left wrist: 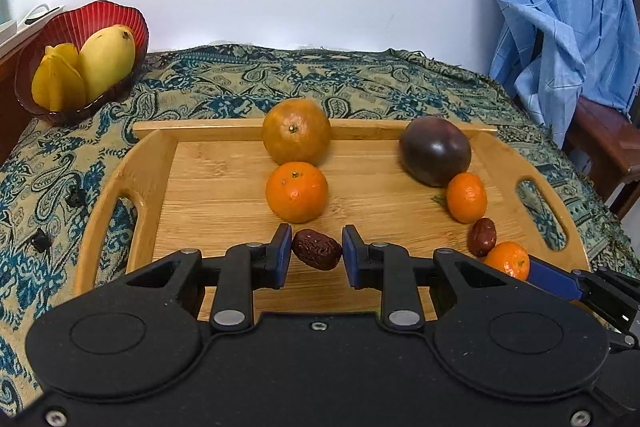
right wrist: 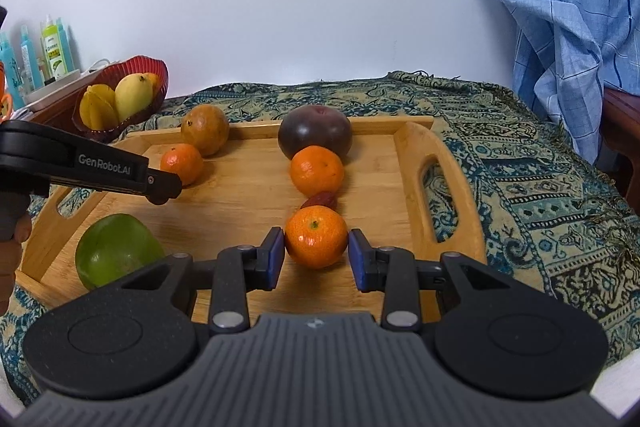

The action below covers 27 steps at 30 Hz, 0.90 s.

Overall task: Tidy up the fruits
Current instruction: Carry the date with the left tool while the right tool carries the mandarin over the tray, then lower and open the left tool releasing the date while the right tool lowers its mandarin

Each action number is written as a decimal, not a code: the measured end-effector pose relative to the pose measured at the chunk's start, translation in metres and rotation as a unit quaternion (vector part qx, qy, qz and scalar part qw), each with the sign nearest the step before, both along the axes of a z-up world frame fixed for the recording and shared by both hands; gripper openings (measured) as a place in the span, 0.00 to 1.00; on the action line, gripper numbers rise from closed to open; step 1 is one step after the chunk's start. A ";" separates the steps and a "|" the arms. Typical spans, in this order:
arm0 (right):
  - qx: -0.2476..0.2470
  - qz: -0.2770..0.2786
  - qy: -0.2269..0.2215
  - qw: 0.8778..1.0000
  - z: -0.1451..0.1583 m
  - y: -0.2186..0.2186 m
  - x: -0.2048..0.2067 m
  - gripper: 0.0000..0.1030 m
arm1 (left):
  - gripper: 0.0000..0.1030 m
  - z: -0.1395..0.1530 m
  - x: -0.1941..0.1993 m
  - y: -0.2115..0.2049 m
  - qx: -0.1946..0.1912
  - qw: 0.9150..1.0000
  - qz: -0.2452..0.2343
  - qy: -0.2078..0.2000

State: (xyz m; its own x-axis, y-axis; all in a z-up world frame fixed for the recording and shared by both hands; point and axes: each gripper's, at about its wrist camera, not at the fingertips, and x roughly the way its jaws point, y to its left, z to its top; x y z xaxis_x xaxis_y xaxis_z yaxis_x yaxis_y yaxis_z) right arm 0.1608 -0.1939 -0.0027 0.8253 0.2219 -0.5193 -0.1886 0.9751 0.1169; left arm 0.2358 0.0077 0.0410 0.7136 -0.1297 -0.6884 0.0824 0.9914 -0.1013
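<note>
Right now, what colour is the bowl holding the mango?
Red, ribbed bowl; clearest in the left wrist view.

On the wooden tray: three small mandarins, one larger dull orange, two dried red dates, one dark purple fruit, one green fruit — the red bowl holds one mango (plus one starfruit).
</note>
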 end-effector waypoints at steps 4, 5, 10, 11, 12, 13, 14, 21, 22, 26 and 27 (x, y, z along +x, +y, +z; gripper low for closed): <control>-0.001 -0.001 -0.001 1.000 0.000 0.002 -0.001 0.38 | 0.25 -0.003 0.003 -0.001 0.003 1.000 -0.001 0.003; 0.000 -0.002 -0.001 1.000 0.000 0.001 0.000 0.38 | 0.25 -0.004 0.003 -0.001 0.005 1.000 -0.002 0.003; 0.001 -0.004 -0.001 1.000 0.000 0.002 0.000 0.38 | 0.25 -0.006 0.004 -0.002 0.007 1.000 -0.003 0.005; 0.002 -0.004 -0.001 1.000 0.000 0.001 0.000 0.38 | 0.25 -0.007 0.004 -0.003 0.007 1.000 -0.003 0.005; 0.002 -0.004 -0.001 1.000 -0.001 0.002 0.000 0.38 | 0.25 -0.007 0.005 -0.003 0.008 1.000 -0.003 0.006; 0.002 -0.004 0.000 1.000 -0.001 0.002 0.000 0.38 | 0.25 -0.008 0.005 -0.003 0.008 1.000 -0.003 0.006; 0.002 -0.005 0.000 1.000 -0.001 0.002 0.000 0.38 | 0.25 -0.008 0.006 -0.003 0.008 1.000 -0.003 0.007; 0.006 -0.006 0.001 1.000 -0.001 0.001 0.001 0.38 | 0.25 -0.012 0.008 -0.005 0.011 1.000 -0.004 0.010; 0.006 -0.006 0.001 1.000 -0.001 0.001 0.001 0.38 | 0.25 -0.012 0.009 -0.005 0.012 1.000 -0.004 0.009; 0.009 -0.007 0.002 1.000 0.000 0.001 0.001 0.39 | 0.25 -0.013 0.010 -0.006 0.012 1.000 -0.005 0.010; 0.010 -0.007 0.002 1.000 -0.001 0.000 0.000 0.39 | 0.25 -0.013 0.010 -0.006 0.012 1.000 -0.006 0.010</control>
